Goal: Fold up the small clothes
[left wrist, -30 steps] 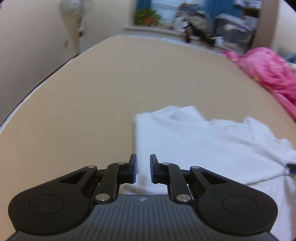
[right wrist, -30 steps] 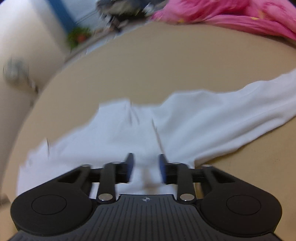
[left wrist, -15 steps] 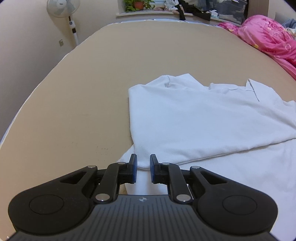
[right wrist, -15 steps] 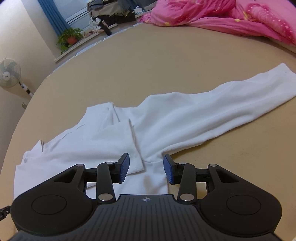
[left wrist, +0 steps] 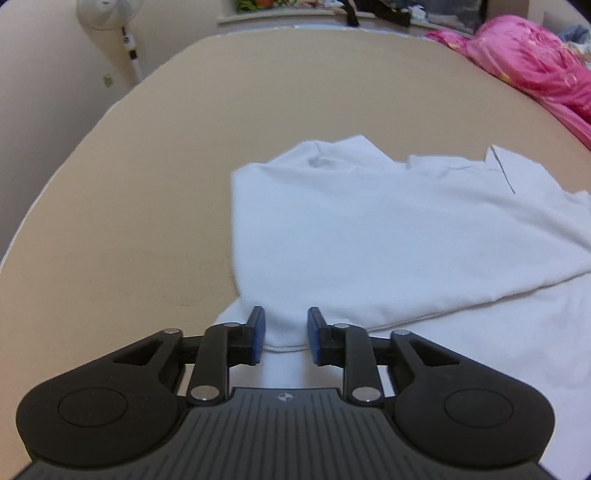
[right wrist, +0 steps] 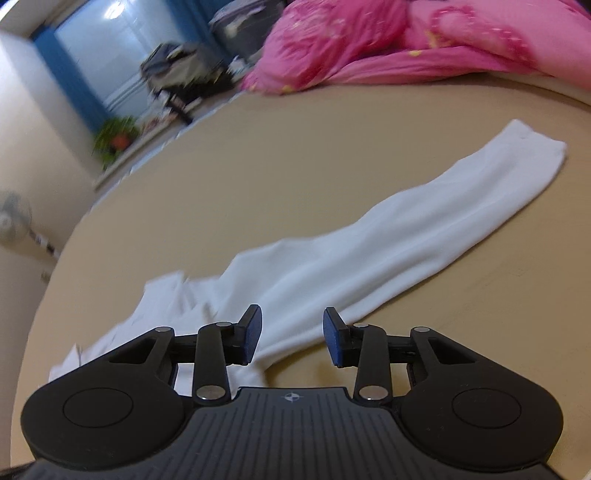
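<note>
I am looking down at a white shirt (left wrist: pixel 388 236) lying on a tan bed (left wrist: pixel 147 166). One side of the shirt is folded over its middle, with a straight folded edge on the left and the collar at the far right.

My left gripper (left wrist: pixel 283 334) hovers at the near left corner of the shirt. Its jaws are opening, and a hemmed corner of white cloth lies between the blue pads (left wrist: pixel 258 332), which do not press on it.

My right gripper (right wrist: pixel 291 339) points along the shirt's long sleeve (right wrist: pixel 424 236), which stretches away to the far right across the bed. Its jaws are closing but stand apart, with the near end of the sleeve between them, unpinched.

A pink quilt (right wrist: pixel 369 40) is heaped at the far right. A standing fan (left wrist: pixel 107 14) is by the wall at far left.
</note>
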Motion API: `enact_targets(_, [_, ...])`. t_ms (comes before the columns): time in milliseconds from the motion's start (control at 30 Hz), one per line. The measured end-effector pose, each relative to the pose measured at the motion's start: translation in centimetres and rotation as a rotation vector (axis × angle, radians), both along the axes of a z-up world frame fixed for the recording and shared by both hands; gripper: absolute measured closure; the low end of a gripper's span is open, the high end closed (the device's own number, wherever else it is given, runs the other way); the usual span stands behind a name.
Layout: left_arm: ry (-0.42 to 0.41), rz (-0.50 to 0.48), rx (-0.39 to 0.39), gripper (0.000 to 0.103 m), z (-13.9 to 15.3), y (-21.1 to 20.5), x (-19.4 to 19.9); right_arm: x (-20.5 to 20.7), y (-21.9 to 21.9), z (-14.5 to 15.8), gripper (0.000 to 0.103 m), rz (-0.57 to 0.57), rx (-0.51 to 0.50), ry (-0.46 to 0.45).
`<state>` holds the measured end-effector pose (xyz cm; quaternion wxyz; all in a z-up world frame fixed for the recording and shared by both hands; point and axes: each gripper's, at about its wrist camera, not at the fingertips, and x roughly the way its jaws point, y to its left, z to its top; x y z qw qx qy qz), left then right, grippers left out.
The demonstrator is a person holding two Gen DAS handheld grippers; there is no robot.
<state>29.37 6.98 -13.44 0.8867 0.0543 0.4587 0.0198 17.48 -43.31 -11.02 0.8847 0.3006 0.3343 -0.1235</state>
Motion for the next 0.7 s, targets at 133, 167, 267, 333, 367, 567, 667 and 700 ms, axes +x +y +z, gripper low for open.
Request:
enact_targets(133, [0.037,-0.025,0.034,0.067,-0.8,-0.3,0.7,-1.0,-4.3,-1.0,0.065,-0.098,0.007,-0.021])
enact_targets(167, [0.038,-0.028,0.037,0.066,-0.8,-0.4,0.6,-1.2,-5.5,-1.4,0.065,-0.128,0.001,-0.021])
enact_targets(267, [0.037,-0.03,0.035,0.066,-0.8,-0.5,0.5,-2.1,-9.8,-2.8,0.065,-0.209,-0.003,-0.021])
enact_targets(333, [0.038,-0.028,0.032,0.066,-0.8,-0.4,0.5,-2.7,-13.2,-4.2,0.064,-0.284,0.038,-0.025])
enact_targets(367, [0.038,-0.027,0.031,0.066,-0.8,-0.4,0.4,-3.0,-14.8,-4.9,0.065,-0.327,0.064,-0.031])
enact_targets(567, [0.03,-0.027,0.027,0.066,-1.0,-0.5,0.5,-3.8,-21.8,-9.5,0.066,-0.513,0.216,-0.094])
enact_targets(667, [0.028,-0.023,0.018,0.066,-1.2,-0.3,0.7,-3.0,-23.1,-10.9,0.073,-0.536,0.23,-0.138])
enact_targets(700, [0.027,-0.022,0.015,0.066,-1.2,-0.2,0.6,-2.7,-23.4,-11.3,0.074,-0.547,0.24,-0.153])
